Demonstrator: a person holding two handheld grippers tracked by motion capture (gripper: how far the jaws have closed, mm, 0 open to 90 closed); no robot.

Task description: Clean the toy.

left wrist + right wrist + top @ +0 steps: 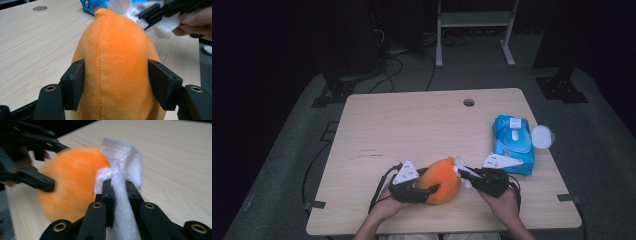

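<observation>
Two grippers are working low in the centre of the high view. At left, the left gripper (424, 192) is clamping the orange plush (443, 180), its fingers (73, 83) pressing both flanks as it is resting on the desk (412, 125). At right, the right gripper (462, 172) is pinching a white wipe (122, 202) against the plush's top. Pushing too hard is likely tipping the soft toy out of the clamp. The high view is showing the wipe pack (513, 142) at right; the right gripper view is blurring the plush.
</observation>
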